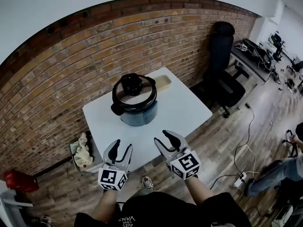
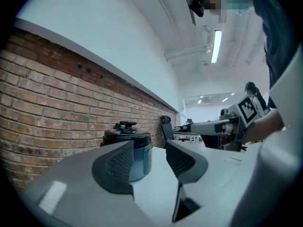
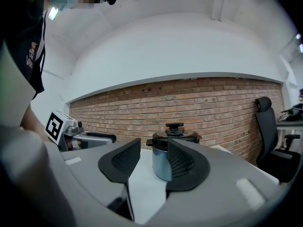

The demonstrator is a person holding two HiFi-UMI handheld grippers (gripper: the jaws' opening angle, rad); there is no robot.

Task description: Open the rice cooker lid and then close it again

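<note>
The rice cooker (image 1: 135,103) stands on the white counter (image 1: 184,110), towards its far side near the brick wall (image 1: 71,70). Its lid (image 1: 142,92) sits flat on the pot, closed, with a black knob (image 1: 131,83) upright at the centre and a dark rim round it. The pot body looks blue-grey, and a black side handle (image 1: 117,109) juts out on the left of the head view. Just behind the cooker lies a pale, shallow rectangular thing (image 1: 162,82); I cannot tell what it is.

I hold both tools level at the near edge of the counter, well apart from the cooker. My left tool (image 1: 122,146) has its jaws partly apart with nothing between the pads; in its own view the cooker shows past the gap. My right tool (image 1: 160,136) is about half open and empty too, the cooker showing beyond its right pad.

To the right of the counter stands a black office chair (image 1: 222,60). On the wooden floor (image 1: 213,145) at the left lie some crumpled pale bags (image 1: 83,155) and a red object (image 1: 19,181).
</note>
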